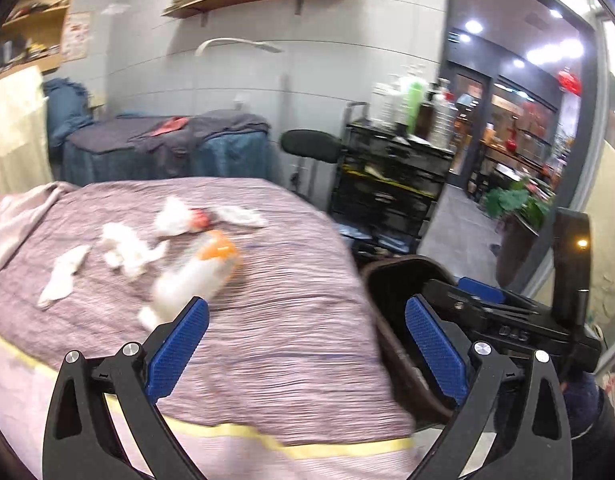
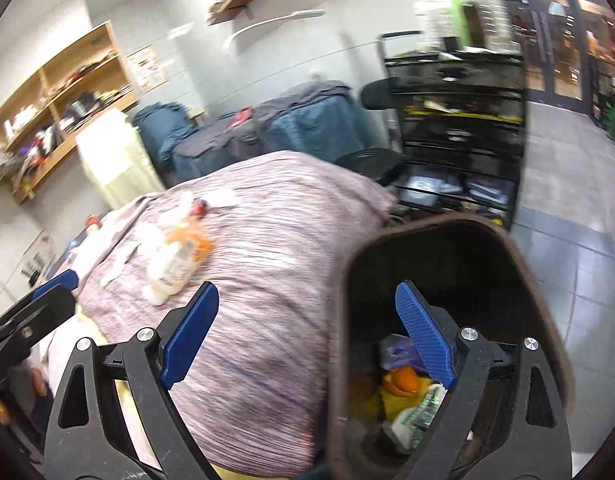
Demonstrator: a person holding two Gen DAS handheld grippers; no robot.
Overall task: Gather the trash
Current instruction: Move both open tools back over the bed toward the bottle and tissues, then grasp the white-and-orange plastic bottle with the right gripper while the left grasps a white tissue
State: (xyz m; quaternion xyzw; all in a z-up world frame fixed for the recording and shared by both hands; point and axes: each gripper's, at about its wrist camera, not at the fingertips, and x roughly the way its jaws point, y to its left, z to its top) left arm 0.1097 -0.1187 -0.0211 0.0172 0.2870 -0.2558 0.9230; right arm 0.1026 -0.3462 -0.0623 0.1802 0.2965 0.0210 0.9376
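Trash lies on a bed with a purple striped cover (image 1: 287,340): a white bottle with an orange end (image 1: 195,280), crumpled white tissues (image 1: 127,248) and a flat tissue (image 1: 63,276). My left gripper (image 1: 307,308) hangs open over the bed's near part, nothing between its blue pads, the bottle just beyond its left fingertip. A brown bin (image 2: 427,226) stands beside the bed and holds orange peel (image 2: 403,384) and wrappers. My right gripper (image 2: 307,292) is open and empty, its right finger over the bin's mouth. The bottle (image 2: 175,268) shows at the left in this view.
A black trolley (image 1: 391,172) loaded with bottles and a black stool (image 1: 311,146) stand past the bed's far corner. A second bed in blue covers (image 1: 167,148) sits against the back wall. Grey tiled floor (image 2: 567,220) runs right of the bin toward glass doors.
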